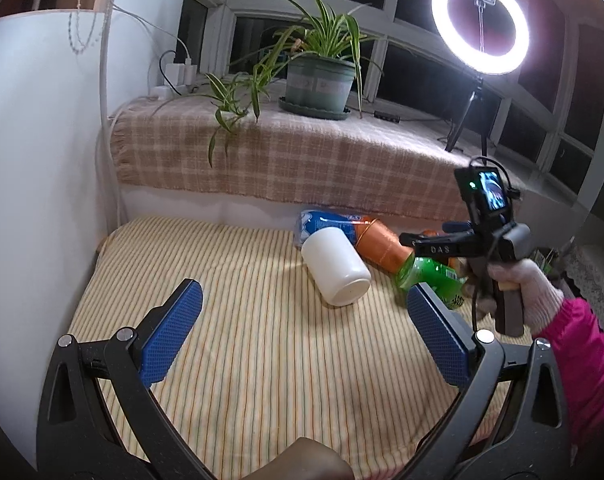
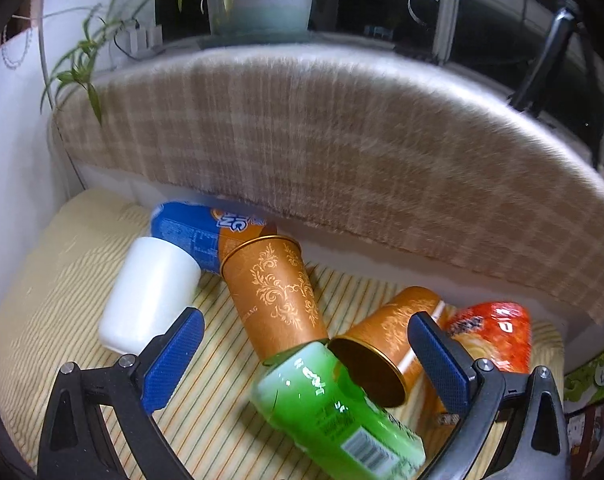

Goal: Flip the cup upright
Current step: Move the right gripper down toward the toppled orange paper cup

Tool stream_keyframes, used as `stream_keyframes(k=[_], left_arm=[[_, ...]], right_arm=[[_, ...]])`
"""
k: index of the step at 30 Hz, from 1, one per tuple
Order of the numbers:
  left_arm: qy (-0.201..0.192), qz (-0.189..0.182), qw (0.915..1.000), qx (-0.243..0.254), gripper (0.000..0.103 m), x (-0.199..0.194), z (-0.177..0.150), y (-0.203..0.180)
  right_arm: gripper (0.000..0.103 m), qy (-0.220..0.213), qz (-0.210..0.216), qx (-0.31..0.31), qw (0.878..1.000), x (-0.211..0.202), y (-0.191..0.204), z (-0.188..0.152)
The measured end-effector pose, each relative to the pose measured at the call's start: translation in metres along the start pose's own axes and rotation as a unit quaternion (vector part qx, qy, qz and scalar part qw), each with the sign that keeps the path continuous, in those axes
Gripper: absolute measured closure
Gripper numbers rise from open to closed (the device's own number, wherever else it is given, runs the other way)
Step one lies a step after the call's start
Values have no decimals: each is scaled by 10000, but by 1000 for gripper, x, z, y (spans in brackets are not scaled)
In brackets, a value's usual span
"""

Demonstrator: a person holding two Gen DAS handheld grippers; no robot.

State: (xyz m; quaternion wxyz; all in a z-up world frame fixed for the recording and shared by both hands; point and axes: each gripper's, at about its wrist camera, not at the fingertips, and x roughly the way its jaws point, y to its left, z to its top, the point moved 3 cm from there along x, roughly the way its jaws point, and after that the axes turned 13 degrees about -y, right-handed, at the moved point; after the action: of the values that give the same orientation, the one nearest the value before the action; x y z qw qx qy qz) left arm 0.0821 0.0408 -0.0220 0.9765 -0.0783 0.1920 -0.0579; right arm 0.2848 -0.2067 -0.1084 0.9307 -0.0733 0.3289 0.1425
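A white cup [image 1: 336, 266] lies on its side on the striped cloth [image 1: 241, 320]; it also shows in the right wrist view [image 2: 147, 290]. An orange patterned cup [image 2: 275, 292] lies on its side beside it, and a second orange cup [image 2: 386, 344] lies with its mouth toward the camera. My left gripper [image 1: 304, 320] is open and empty, just short of the white cup. My right gripper [image 2: 306, 354] is open and empty, above a green bottle [image 2: 334, 408]. The right gripper also shows in the left wrist view [image 1: 410, 240], hovering over the pile.
A blue and orange can [image 2: 197, 232] lies behind the cups. A red packet [image 2: 490, 332] lies at the right. A ledge with a checked cloth [image 1: 302, 160] runs behind, bearing a potted plant [image 1: 318, 80] and a ring light [image 1: 480, 24]. A white wall [image 1: 33, 160] stands at left.
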Motion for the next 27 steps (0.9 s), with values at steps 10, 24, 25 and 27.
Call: stream_keyframes(k=[10,24,25,27], left_arm=[[124,37,9999,-65,0,8,0,5],[194,182,9995,-154,0,10,-5,20],[198,192,9995,-171,0,9,-6,22],[200,208,9994,-185,0,8,-7,24]], right_arm=[[2,363,176,-85,9992,35,1,7],[4,938,516,-303,9938,83,17,5],[5,1008,495,-342,9931,89,20,4],[6,1144,453,-424,9915,101,22,1]])
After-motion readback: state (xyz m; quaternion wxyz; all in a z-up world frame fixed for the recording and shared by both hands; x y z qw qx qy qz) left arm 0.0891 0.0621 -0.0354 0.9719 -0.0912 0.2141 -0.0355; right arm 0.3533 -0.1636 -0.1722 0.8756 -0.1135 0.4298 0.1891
